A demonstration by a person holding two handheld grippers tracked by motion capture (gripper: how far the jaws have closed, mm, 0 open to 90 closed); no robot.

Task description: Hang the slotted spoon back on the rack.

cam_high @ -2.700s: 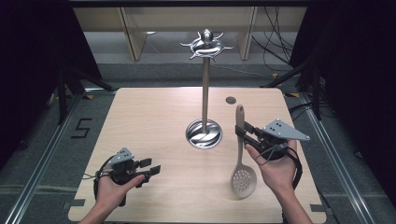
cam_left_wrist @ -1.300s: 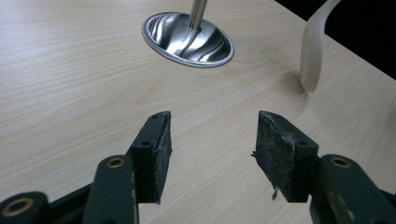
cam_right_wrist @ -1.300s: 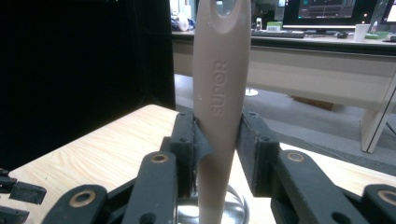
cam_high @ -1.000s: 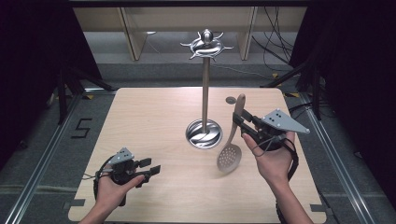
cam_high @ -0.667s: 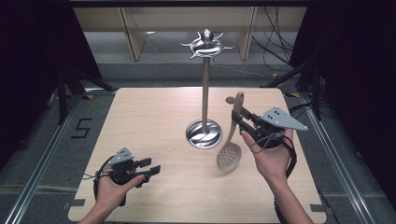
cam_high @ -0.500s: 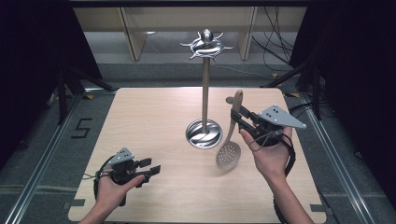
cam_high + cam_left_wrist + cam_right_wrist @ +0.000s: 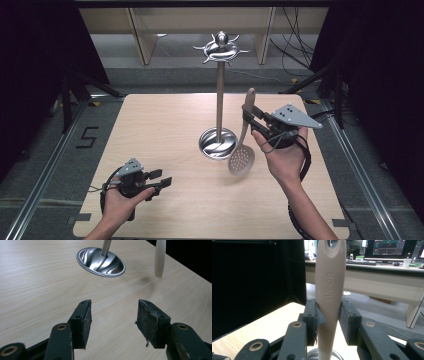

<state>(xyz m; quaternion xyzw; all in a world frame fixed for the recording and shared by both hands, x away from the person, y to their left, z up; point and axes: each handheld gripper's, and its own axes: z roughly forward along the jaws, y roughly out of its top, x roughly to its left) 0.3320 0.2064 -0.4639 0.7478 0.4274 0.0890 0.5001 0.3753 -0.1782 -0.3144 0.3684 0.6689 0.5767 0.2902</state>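
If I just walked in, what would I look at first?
Probably the beige slotted spoon hanging in the air right of the table's middle, its handle pinched in the right tongs. Next to it stands a tall shiny metal stand with hooks on top. The left tongs wait open and empty near the front left of the wooden table.

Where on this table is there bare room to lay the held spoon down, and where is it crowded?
The table is bare across its far left, between the left edge and the stand. The near middle, between the left gripper and the right forearm, is bare too. It is crowded beside the stand's base, where the right gripper holds the slotted spoon.
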